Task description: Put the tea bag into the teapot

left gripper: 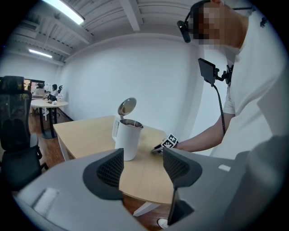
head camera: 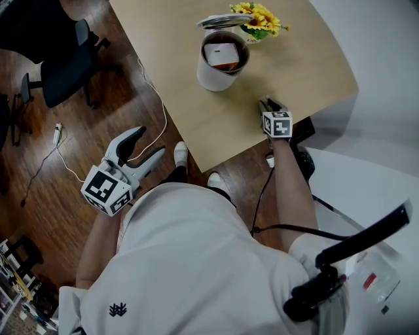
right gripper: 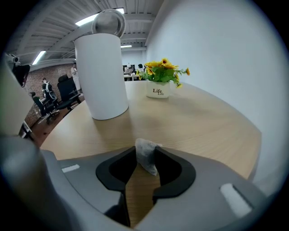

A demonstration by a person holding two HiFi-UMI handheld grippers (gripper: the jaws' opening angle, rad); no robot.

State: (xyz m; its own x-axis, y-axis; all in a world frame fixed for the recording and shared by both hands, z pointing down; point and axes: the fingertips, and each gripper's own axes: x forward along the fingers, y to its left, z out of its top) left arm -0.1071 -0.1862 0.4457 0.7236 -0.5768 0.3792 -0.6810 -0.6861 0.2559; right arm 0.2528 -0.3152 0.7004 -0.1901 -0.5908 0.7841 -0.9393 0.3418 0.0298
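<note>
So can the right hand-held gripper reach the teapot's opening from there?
Probably yes: the lid stands open, and only bare table lies between the right hand-held gripper and the teapot.

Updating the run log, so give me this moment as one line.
right claw: shut on tea bag, low at table | left claw: open, empty | teapot: upright, lid open | tea bag: not yet in teapot

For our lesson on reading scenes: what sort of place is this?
Probably an open-plan office: a wheeled office chair on wood flooring, a second round table in the distance, and a ceiling strip light.
</note>
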